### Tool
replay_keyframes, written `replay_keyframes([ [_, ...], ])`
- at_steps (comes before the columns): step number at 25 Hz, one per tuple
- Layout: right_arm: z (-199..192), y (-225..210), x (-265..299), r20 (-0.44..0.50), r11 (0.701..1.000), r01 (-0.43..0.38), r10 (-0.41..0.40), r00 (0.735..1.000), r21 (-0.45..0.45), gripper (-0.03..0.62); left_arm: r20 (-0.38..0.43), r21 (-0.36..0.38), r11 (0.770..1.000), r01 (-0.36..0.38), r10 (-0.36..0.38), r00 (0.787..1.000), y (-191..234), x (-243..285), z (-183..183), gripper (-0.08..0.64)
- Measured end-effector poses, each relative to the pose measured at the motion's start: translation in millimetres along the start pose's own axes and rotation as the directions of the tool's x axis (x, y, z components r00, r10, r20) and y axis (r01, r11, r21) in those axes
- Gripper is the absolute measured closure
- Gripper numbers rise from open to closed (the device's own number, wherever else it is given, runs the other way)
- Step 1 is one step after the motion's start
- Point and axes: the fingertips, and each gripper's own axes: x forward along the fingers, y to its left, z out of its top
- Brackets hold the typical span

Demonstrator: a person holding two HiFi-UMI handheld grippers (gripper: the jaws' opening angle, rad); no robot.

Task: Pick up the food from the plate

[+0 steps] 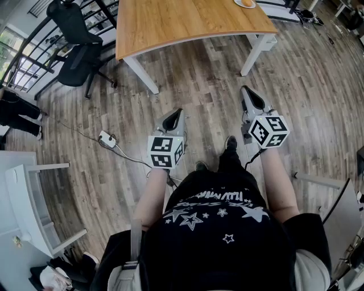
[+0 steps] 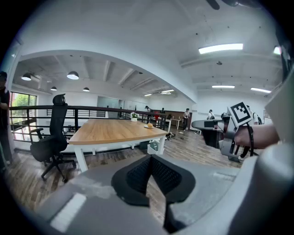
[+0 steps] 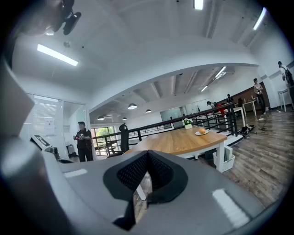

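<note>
two grippers are held low over the wooden floor, well short of the table and pointed toward it. the left gripper is seen with its jaws brought together at the tips and nothing caught between them. the right gripper is likewise closed and empty. the food, a small round orange-brown piece, is seen on a white plate at the far right corner of the tabletop, well apart from both grippers. a small potted plant is set near the plate. a black office chair is stood at the table's left end. a white bin is placed beside the table's right leg. a person in dark clothes is seen far off to the left.
</note>
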Motion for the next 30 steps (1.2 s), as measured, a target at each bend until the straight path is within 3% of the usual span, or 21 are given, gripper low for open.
replay_keyframes([
  [12,-7,13,4,-0.044,0.998,-0.032,0.030,0.999,-0.047,0.594,0.011,-0.053,0.999,-0.009,0.009,1.000,6,-13,-2,0.558],
  [19,2,7,14,-0.003,1.000,0.024,-0.024,1.000,0.001,0.592,0.008,-0.066,0.998,0.009,-0.008,1.000,9,-11,-6,0.558],
  [25,-16,-34,28,-0.035,0.994,0.080,-0.077,0.996,0.072,0.592,-0.059,-0.093,0.996,-0.003,-0.003,0.998,22,2,-30,0.558],
  [30,-10,-61,69,-0.047,0.995,0.068,-0.065,0.997,0.077,0.592,-0.065,-0.057,0.998,-0.027,0.023,0.998,47,36,-9,0.558],
])
